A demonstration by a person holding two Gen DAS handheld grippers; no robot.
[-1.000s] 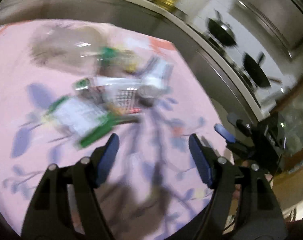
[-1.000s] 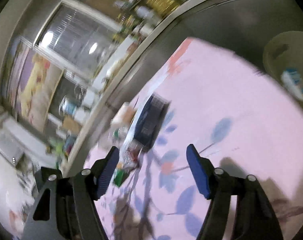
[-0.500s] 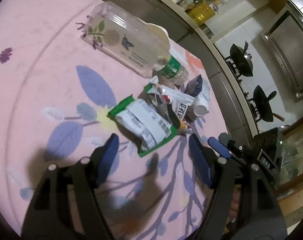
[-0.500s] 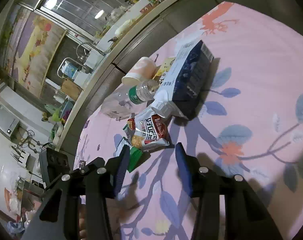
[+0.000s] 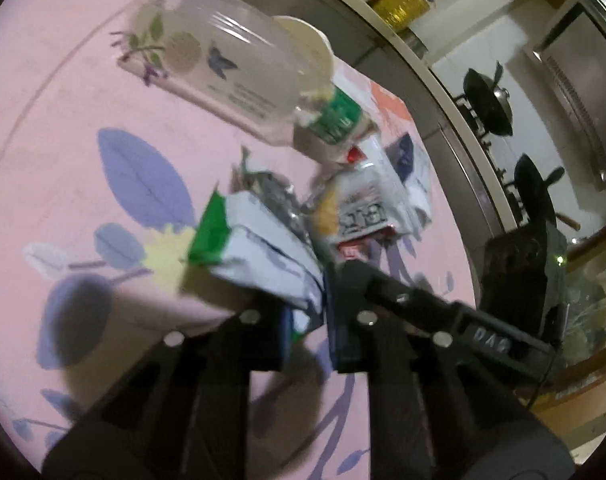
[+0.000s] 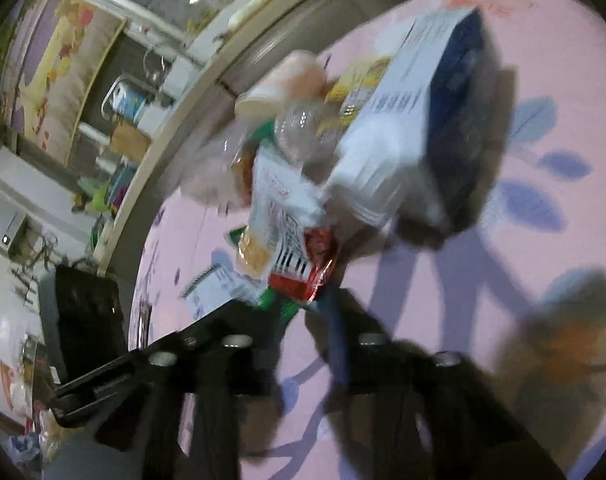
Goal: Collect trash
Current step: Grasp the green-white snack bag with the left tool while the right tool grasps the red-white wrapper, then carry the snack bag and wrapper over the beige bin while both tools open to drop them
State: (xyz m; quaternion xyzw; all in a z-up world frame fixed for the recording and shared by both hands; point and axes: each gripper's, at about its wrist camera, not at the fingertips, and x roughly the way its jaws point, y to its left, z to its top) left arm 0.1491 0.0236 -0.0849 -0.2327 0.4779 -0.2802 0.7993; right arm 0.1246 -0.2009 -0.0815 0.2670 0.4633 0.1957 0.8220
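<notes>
A pile of trash lies on the pink flowered tablecloth (image 5: pixel 63 152). My left gripper (image 5: pixel 307 320) is shut on the near end of a green and white wrapper (image 5: pixel 259 240). My right gripper (image 6: pixel 303 308) is closed on the lower edge of a red and white snack wrapper (image 6: pixel 295 248); it also shows in the left wrist view (image 5: pixel 363 212). Behind them lie a clear plastic bottle (image 5: pixel 223 68) with a green label, a paper cup (image 6: pixel 283 84) and a white and dark blue carton (image 6: pixel 419 128). The other gripper's body shows at each view's edge.
The table's grey rim (image 5: pixel 455 140) curves behind the pile. Beyond it stand a stove with two black pans (image 5: pixel 487 108) and a counter with bottles (image 5: pixel 399 0). A window and sink area (image 6: pixel 135 96) lies beyond the table's far side.
Both grippers have moved forward into the pile and closed, the left on the green and white wrapper, the right on the red and white wrapper. The views are blurred by motion.
</notes>
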